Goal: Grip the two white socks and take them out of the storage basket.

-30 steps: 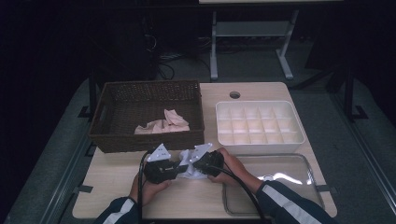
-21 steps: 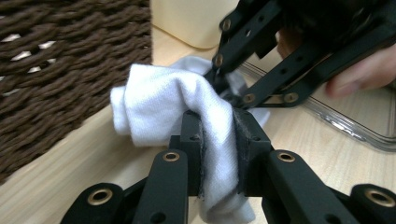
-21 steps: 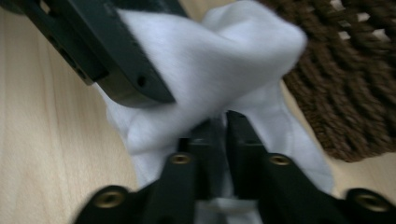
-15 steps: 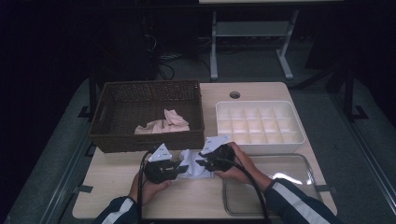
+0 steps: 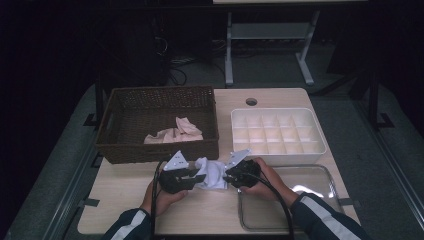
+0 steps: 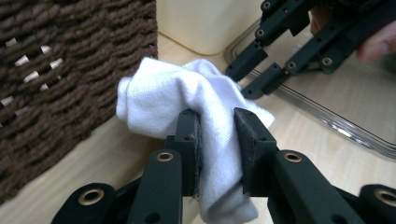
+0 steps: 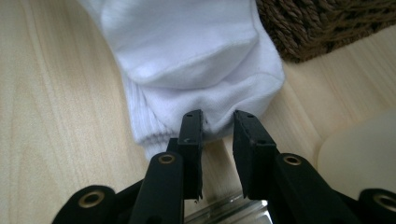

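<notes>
Dark sleeves (image 5: 320, 217) with pale stripes are worn; black grippers (image 5: 186, 179) are fitted with brass-ringed pivots, grey plates and trailing cables.

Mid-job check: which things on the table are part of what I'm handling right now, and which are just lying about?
In the job:
- white sock, lying on the table
- left gripper, jaws closed on the sock
- right gripper, jaws at the sock's edge, a gap showing between them

Lying about:
- wicker basket with pink cloth inside
- white divided tray
- clear glass dish
</notes>
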`<action>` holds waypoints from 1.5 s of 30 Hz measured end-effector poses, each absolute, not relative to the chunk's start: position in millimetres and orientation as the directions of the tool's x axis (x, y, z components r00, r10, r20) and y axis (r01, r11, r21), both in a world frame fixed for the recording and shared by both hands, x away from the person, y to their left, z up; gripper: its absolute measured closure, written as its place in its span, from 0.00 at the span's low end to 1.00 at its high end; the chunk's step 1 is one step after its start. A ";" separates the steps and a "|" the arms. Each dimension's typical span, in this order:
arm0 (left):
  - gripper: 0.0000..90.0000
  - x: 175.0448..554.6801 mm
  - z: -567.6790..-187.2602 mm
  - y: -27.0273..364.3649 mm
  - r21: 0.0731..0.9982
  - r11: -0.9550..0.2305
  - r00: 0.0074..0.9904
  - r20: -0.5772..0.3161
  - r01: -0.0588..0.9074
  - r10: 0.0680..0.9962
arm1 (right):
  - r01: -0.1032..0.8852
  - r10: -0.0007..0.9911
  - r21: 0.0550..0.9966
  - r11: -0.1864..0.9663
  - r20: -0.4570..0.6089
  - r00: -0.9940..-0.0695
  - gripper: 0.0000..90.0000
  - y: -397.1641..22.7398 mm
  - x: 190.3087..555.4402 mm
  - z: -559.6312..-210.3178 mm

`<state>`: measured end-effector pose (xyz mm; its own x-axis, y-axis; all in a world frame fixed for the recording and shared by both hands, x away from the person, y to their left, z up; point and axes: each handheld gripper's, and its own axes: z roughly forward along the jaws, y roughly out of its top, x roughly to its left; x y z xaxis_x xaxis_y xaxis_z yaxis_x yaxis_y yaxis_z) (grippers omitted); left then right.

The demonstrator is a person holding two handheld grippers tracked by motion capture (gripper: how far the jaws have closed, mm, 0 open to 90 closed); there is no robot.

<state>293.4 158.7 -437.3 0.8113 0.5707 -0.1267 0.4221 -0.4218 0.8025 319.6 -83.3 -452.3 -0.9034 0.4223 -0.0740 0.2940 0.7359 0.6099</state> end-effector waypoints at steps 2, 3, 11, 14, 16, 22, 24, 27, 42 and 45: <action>0.78 295.8 -437.2 154.7 0.801 -0.430 0.817 -0.122 0.416 0.564 | 0.278 0.410 0.610 0.742 -0.084 -0.908 0.81 -83.3 321.0 -453.5; 0.77 296.4 -437.8 151.9 0.801 -0.435 0.819 -0.115 0.412 0.563 | 0.289 0.418 0.613 0.735 -0.075 -0.905 0.81 -82.8 320.6 -453.8; 0.76 297.9 -448.4 122.9 0.776 -0.518 0.854 -0.050 0.359 0.518 | 0.291 0.420 0.626 0.724 -0.065 -0.905 0.80 -82.2 321.4 -456.2; 0.72 298.7 -452.8 114.7 0.773 -0.524 0.859 -0.052 0.357 0.509 | 0.290 0.418 0.628 0.722 -0.061 -0.907 0.80 -82.3 321.6 -457.0; 0.73 298.6 -454.4 112.6 0.771 -0.529 0.861 -0.048 0.354 0.506 | 0.276 0.406 0.627 0.729 -0.071 -0.911 0.79 -83.2 322.4 -457.1; 0.82 291.6 -451.8 113.7 0.760 -0.551 0.876 -0.050 0.345 0.480 | 0.262 0.397 0.682 0.683 -0.046 -0.917 0.75 -93.1 318.7 -433.9; 0.83 286.3 -451.1 110.7 0.750 -0.571 0.883 -0.037 0.335 0.469 | 0.259 0.411 0.710 0.654 -0.047 -0.910 0.73 -94.9 316.9 -426.7; 0.82 276.8 -450.3 106.2 0.740 -0.583 0.876 -0.015 0.334 0.483 | 0.256 0.401 0.727 0.637 -0.028 -0.916 0.71 -93.4 314.7 -424.0; 0.50 259.5 -438.8 143.0 0.757 -0.485 0.848 -0.170 0.439 0.502 | 0.327 0.440 0.679 0.657 0.006 -0.898 0.68 -83.6 325.1 -440.4; 0.47 265.8 -435.3 156.8 0.774 -0.396 0.798 -0.225 0.495 0.558 | 0.319 0.431 0.676 0.664 0.002 -0.902 0.68 -82.7 324.9 -440.4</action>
<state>265.8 156.8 -435.3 0.7985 0.5583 -0.2254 0.4950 -0.3956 0.7736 324.9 -82.7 -440.4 -0.9022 0.4314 0.0023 0.3194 0.6642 0.6759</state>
